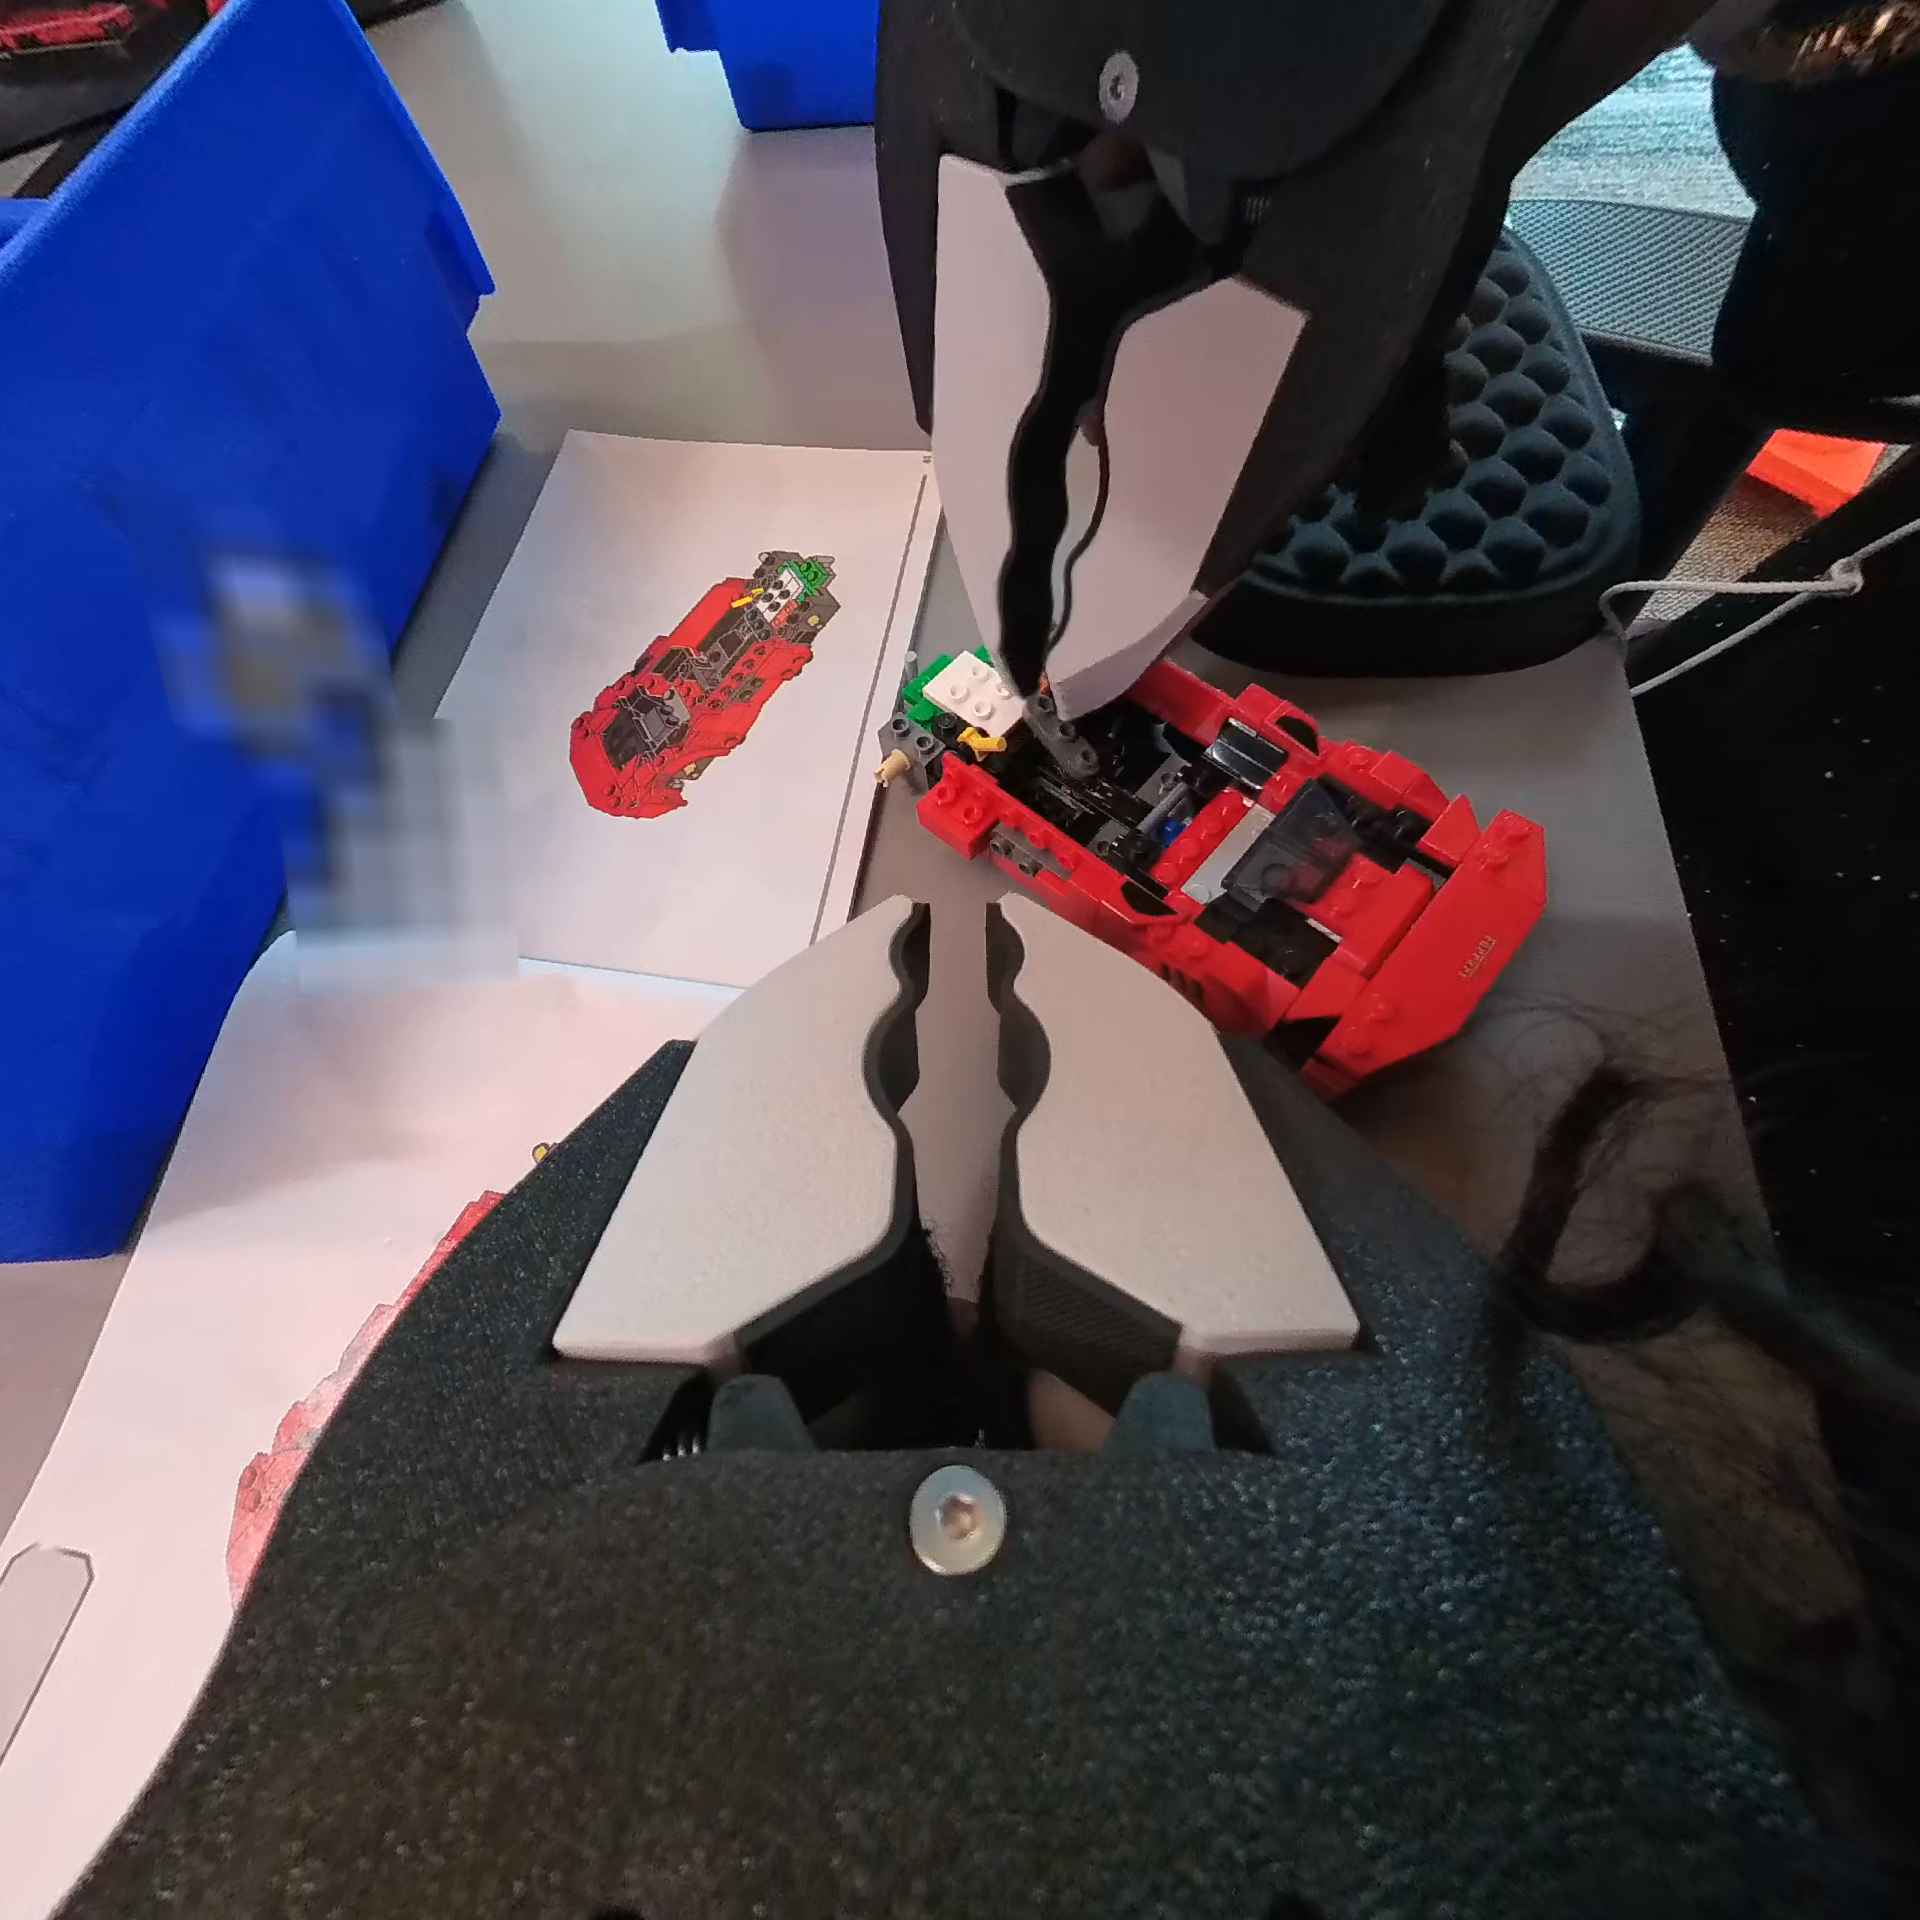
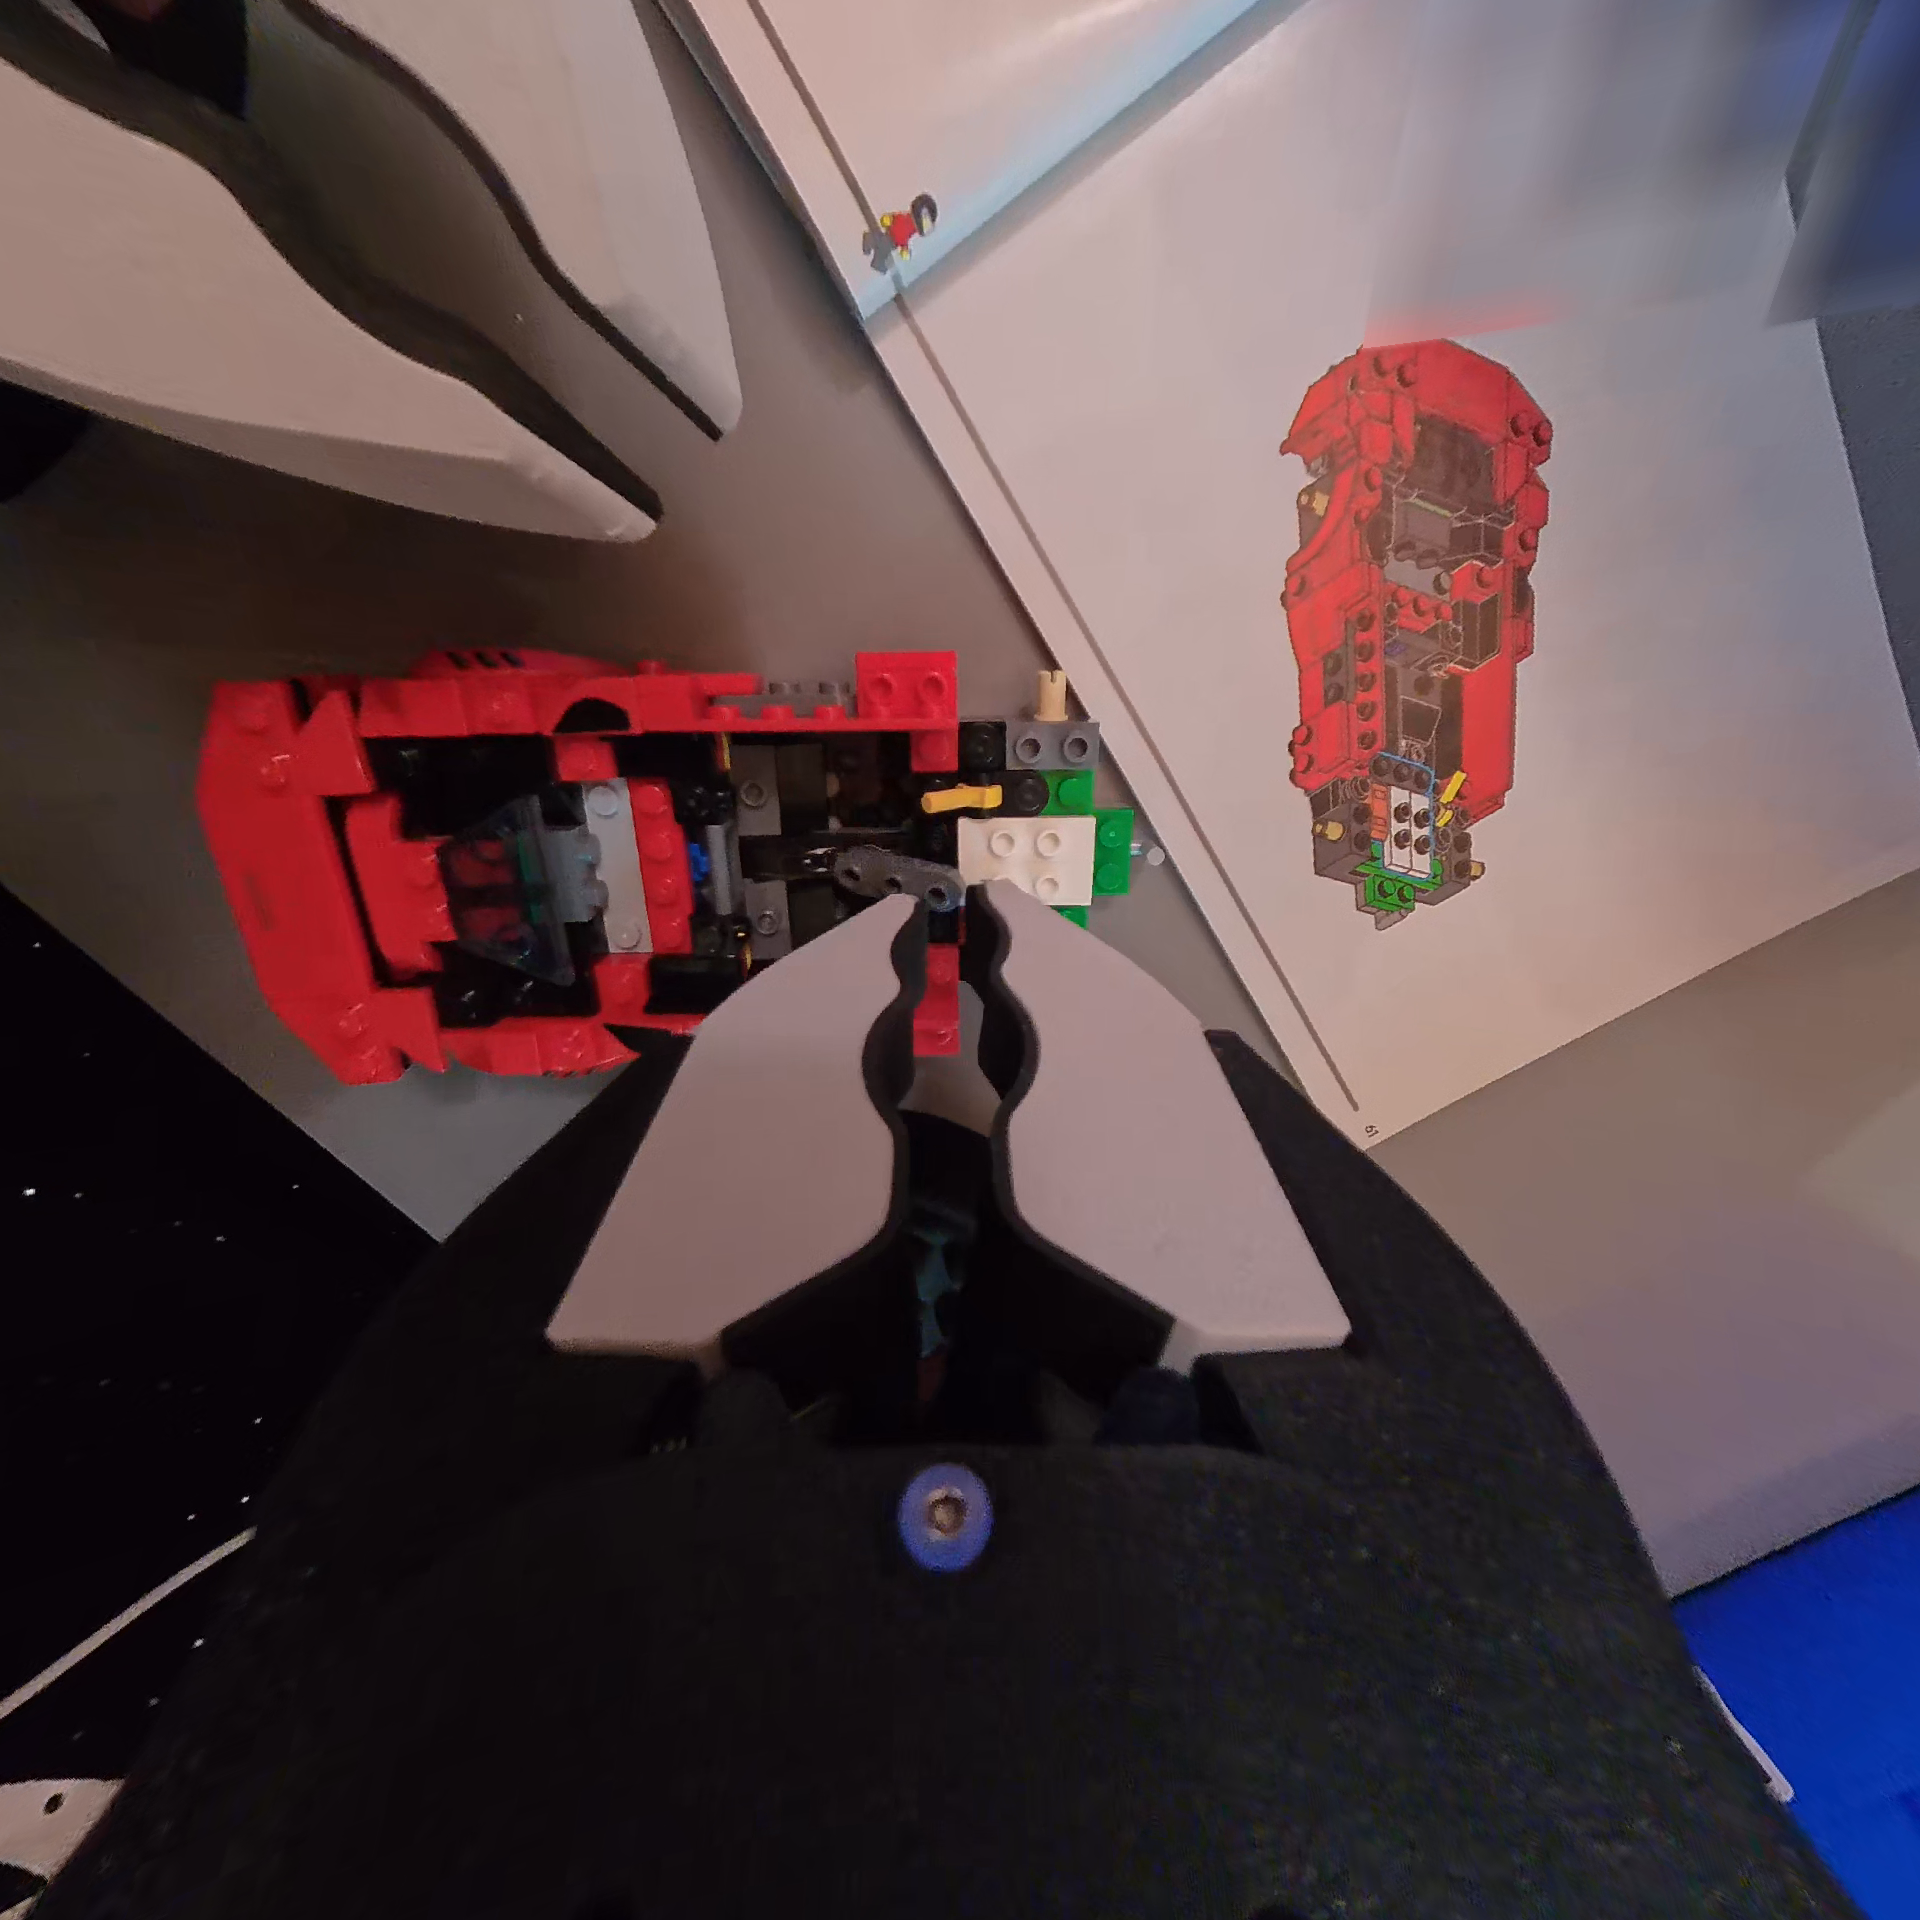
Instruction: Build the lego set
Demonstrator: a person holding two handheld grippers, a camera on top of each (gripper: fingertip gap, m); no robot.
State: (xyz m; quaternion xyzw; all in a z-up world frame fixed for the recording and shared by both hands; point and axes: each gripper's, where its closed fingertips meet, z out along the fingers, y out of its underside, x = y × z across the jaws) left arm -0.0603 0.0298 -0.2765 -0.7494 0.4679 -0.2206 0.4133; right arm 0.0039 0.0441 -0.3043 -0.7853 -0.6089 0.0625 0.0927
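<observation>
A part-built red lego car (image 1: 1382,935) lies on the grey table, with its open black inside facing up; it also shows in the right wrist view (image 2: 312,831). My right gripper (image 2: 943,902) is shut on one end of a small dark grey plate (image 2: 883,875) with holes and holds it over the car's inside, beside a white plate (image 2: 1023,854). In the left wrist view the right gripper (image 1: 1044,694) comes down from above onto the grey plate (image 1: 1065,736). My left gripper (image 1: 956,920) is empty, its fingers nearly together, just left of the car.
An instruction sheet (image 1: 665,582) with a picture of the car lies left of the car and shows in the right wrist view (image 2: 1143,468). A large blue bin (image 1: 208,520) stands at the left. A black dimpled cushion (image 1: 1496,499) is behind the car. The table edge runs right of the car. My right fingertips sit around 8 cm from my left ones.
</observation>
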